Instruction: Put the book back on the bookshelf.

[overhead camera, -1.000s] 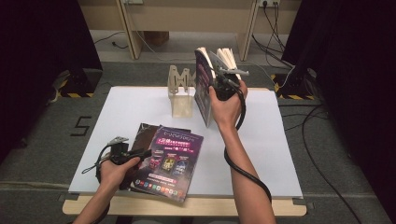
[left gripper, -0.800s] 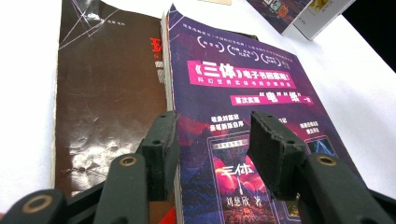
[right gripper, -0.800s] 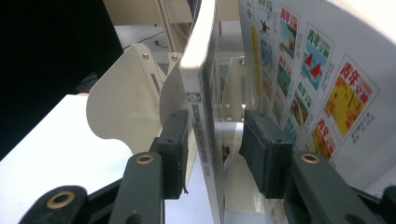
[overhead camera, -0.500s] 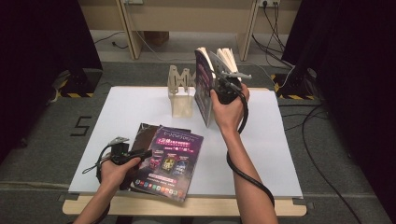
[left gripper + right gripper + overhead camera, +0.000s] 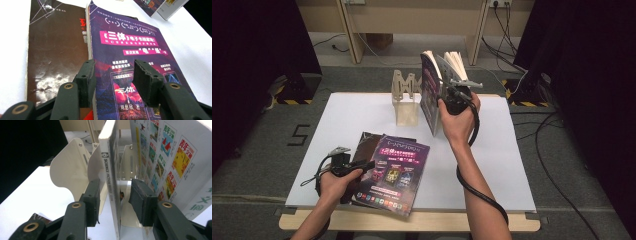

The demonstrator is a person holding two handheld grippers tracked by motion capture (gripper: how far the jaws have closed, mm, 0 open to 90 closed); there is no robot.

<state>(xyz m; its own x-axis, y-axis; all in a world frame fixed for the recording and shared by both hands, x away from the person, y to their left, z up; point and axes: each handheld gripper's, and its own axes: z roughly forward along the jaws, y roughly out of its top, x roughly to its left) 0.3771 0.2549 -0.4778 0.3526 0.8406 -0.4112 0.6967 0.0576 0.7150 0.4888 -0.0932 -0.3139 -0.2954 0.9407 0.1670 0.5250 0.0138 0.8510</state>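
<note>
The white surface [image 5: 362, 115] carries a cream metal book rack [image 5: 406, 102] near the middle of its far edge and a short stack of books at its near-left corner. On that stack the purple paperback [image 5: 394, 172] lies face up over a brown-covered book [image 5: 364, 145], whose cover shows along the left in the left gripper view. Beside the rack, toward the far-right part of the surface, a magazine [image 5: 111, 182] stands on its bottom edge, spine toward the right gripper [image 5: 113, 195]; its fingers stand apart on either side of the spine and do not press it, and a second, colourful magazine [image 5: 172, 160] leans just right of it. The left gripper [image 5: 113, 77] rests over the purple paperback, fingers apart, clamping nothing.

The step in hand looks like shelving the upright magazine. Next, it likely needs steadying into a rack slot before the hand withdraws.
</note>
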